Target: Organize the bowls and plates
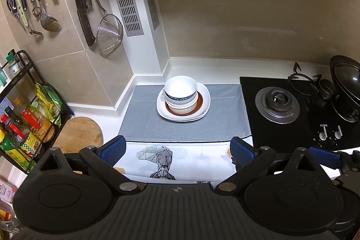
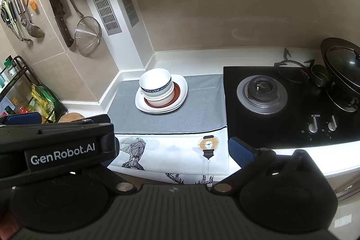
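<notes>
A: Looking down both wrist views. Left tongs [image 1: 177,151] spread wide, blue pads well apart, nothing between them. They hang above the front edge of the desk [image 1: 202,69].

B: Right tongs [image 2: 173,150]?

A: Only the right-hand pad shows clearly; the left tongs' body, marked "GenRobot.AI", covers the other side at 9 o'clock. Gap to the visible pad is wide, nothing held, so I read it as parted.

B: Dishes?

A: One stack, at 12 o'clock from the left tongs, sitting on the grey mat [image 1: 186,125]. White squarish plates [image 1: 203,105] at the bottom, a brown-rimmed plate [image 1: 199,104] on them, then nested bowls. Top bowl [image 1: 181,87] is white and holds nothing; the one beneath it carries a blue band [image 1: 180,98]; a plain white bowl sits under that. How many squarish plates, I cannot tell.

B: Edges?

A: Stack sits toward the back of the mat, near the wall corner. Bare mat lies between it and the tongs. A printed cloth [image 1: 162,159] lies along the mat's front edge, right under the tongs.

B: Sides?

A: Black gas hob [image 1: 279,105] touches the mat at 2 o'clock, a lidded wok [image 1: 346,82] at its far end. At 9 o'clock, a wire rack [image 1: 27,105] holds bottles and packets, with a round wooden board [image 1: 78,134] just beside it. A strainer [image 1: 109,34] and a cleaver [image 1: 81,3] hang on the wall at 11 o'clock.
</notes>
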Tool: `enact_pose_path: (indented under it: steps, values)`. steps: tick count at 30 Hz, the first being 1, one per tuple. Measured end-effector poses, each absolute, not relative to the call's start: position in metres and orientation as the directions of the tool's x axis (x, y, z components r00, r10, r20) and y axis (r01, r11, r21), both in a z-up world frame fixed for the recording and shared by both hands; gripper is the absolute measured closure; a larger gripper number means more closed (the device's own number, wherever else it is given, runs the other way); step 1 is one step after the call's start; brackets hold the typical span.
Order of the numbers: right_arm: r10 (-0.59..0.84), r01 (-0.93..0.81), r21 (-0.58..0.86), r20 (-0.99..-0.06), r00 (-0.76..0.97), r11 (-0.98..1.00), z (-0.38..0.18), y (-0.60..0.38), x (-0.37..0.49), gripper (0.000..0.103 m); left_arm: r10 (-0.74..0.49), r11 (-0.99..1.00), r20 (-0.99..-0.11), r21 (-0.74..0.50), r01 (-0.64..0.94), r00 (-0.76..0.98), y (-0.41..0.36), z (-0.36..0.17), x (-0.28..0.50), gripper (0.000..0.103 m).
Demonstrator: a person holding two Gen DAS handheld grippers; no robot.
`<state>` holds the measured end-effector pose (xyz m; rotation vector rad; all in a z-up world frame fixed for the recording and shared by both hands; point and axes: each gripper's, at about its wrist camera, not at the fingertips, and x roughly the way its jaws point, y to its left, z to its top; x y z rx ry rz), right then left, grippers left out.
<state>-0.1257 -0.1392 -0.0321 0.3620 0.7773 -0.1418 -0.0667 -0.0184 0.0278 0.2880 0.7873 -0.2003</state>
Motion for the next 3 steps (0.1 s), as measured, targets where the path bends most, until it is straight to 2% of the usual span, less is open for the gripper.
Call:
enact_pose_path:
  steps: [3]
  values:
    - [0.011, 0.249, 0.262, -0.709, 0.706, 0.932, -0.0314, -0.1369, -0.1208, 0.0, -0.064, 0.945, -0.72, 0.179, 0.275, 0.691, -0.0175, 0.0279, -0.0662, 0.004]
